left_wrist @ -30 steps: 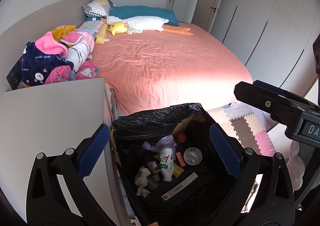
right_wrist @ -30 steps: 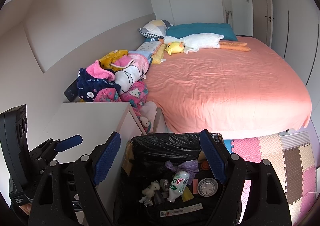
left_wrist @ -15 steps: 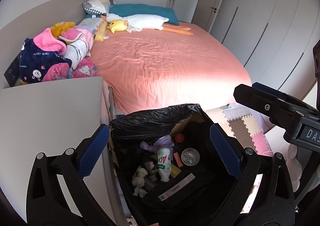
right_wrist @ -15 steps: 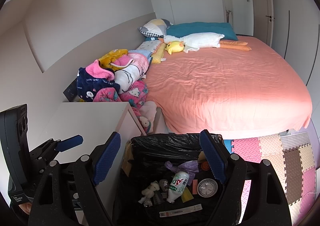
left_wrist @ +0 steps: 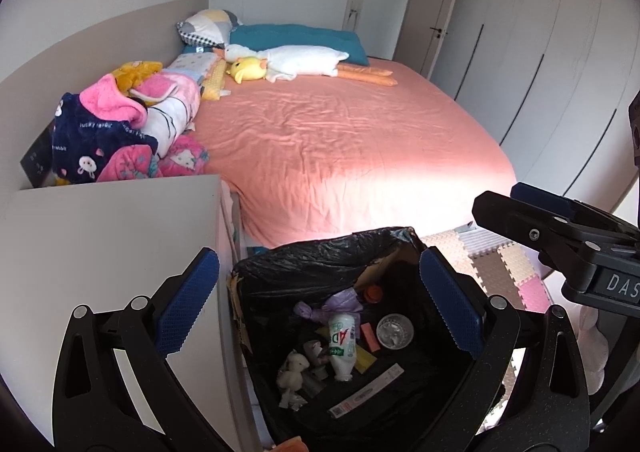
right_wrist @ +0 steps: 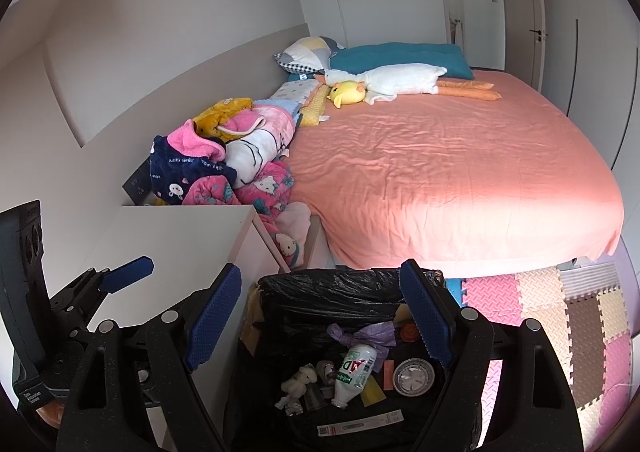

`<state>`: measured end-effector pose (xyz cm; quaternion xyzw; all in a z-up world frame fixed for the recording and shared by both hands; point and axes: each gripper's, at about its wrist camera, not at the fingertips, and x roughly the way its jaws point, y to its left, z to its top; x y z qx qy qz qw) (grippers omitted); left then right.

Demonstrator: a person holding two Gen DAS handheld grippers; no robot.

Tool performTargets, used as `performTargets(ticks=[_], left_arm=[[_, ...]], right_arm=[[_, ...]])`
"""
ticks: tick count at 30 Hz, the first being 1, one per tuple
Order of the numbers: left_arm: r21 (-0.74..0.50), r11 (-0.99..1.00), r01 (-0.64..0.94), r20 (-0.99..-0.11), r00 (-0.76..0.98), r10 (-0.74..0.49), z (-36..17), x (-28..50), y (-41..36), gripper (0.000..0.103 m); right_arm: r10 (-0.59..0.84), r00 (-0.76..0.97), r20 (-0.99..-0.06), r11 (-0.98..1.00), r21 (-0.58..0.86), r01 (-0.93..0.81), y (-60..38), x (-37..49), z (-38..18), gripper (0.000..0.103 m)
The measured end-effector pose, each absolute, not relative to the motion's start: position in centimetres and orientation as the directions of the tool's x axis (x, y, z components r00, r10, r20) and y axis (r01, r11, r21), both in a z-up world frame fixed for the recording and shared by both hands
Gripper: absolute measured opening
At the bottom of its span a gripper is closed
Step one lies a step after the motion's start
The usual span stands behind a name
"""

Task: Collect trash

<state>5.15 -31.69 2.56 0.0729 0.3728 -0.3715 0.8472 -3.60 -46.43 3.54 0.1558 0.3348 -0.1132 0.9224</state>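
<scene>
A trash bin lined with a black bag [left_wrist: 320,264] [right_wrist: 344,292] stands on the floor between a white bedside cabinet and the bed. Inside lie a small white bottle [left_wrist: 341,340] [right_wrist: 355,368], a knotted purple bag [left_wrist: 336,302] [right_wrist: 360,334], a round foil lid [left_wrist: 395,331] [right_wrist: 413,372], crumpled tissue [left_wrist: 294,368] [right_wrist: 298,380] and a long paper strip [left_wrist: 366,390]. My left gripper [left_wrist: 320,308] hangs open above the bin, nothing between its blue pads. My right gripper [right_wrist: 320,316] is also open and empty over the bin; its side shows at the right of the left wrist view [left_wrist: 560,228].
The white bedside cabinet [left_wrist: 104,244] [right_wrist: 192,240] stands just left of the bin. A bed with a pink sheet [left_wrist: 344,148] [right_wrist: 440,172] lies beyond, with piled clothes [left_wrist: 120,132], pillows and plush toys [left_wrist: 296,62]. Foam floor mats [right_wrist: 560,312] cover the floor at right.
The left wrist view has tilted slightly, so the bin sits a little lower and left in it. The trash and both grippers' opening look the same.
</scene>
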Motion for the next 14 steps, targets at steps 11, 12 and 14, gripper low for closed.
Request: performTargets(ticks=[11, 12, 14], left_arm=[[-0.108, 0.718, 0.687, -0.691, 0.467, -0.551, 2.58, 5.04, -32.17, 0.097], [-0.107, 0.718, 0.688, -0.692, 0.467, -0.551, 2.55, 5.02, -32.18, 0.097], [-0.102, 0.714, 0.692, -0.693, 0.465, -0.55, 2.54, 5.03, -32.23, 0.097]], right_arm=[[-0.104, 0.747, -0.657, 0.926, 0.209, 0.313, -46.59, -3.36, 3.52, 0.082], [-0.105, 0.747, -0.657, 0.927, 0.208, 0.313, -46.58, -3.25, 3.55, 0.082], [-0.104, 0.746, -0.658, 0.926, 0.21, 0.314, -46.58, -3.22, 3.56, 0.082]])
